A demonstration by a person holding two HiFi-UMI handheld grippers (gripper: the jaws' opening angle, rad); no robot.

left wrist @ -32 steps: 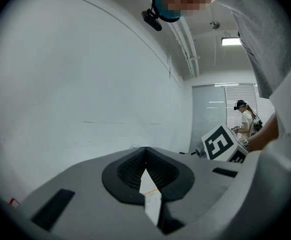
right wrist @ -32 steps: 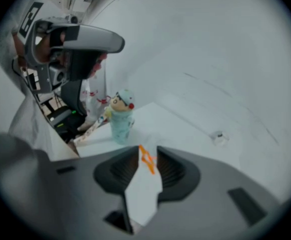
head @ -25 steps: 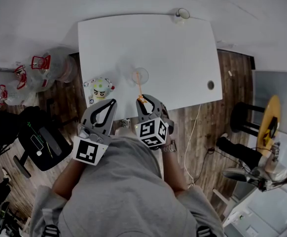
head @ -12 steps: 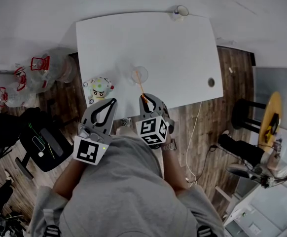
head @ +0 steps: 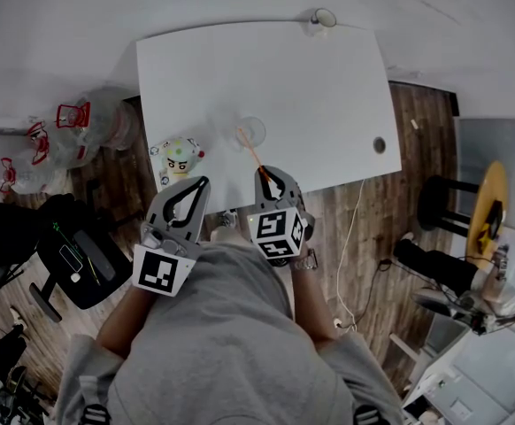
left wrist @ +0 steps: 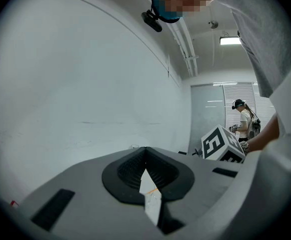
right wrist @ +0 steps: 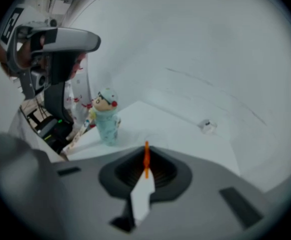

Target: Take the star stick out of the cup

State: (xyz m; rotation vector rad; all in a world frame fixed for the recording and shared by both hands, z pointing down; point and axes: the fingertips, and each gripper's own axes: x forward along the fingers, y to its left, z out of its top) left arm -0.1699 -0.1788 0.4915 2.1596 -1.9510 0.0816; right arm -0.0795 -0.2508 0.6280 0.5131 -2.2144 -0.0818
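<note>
A thin orange star stick (head: 249, 150) slants from the clear cup (head: 254, 132) on the white table (head: 319, 87) back to my right gripper (head: 264, 175), which is shut on its near end. Its far end overlaps the cup's rim; I cannot tell if it is inside. In the right gripper view the stick (right wrist: 146, 152) pokes up between the shut jaws of the right gripper (right wrist: 146, 166); the cup is hidden there. My left gripper (head: 203, 182) hovers at the table's near edge, shut and empty; the left gripper (left wrist: 146, 156) faces a bare wall.
A cartoon-figure cup (head: 180, 158) stands at the table's left edge, also the cartoon-figure cup (right wrist: 107, 118) in the right gripper view. A small clear object (head: 323, 19) sits at the far edge. The table has a round hole (head: 379, 145). Bottles (head: 80, 122), a chair and a stool stand around.
My right gripper has drawn slightly back toward the person with the stick, which now slants more to the left. The left gripper has barely moved.
</note>
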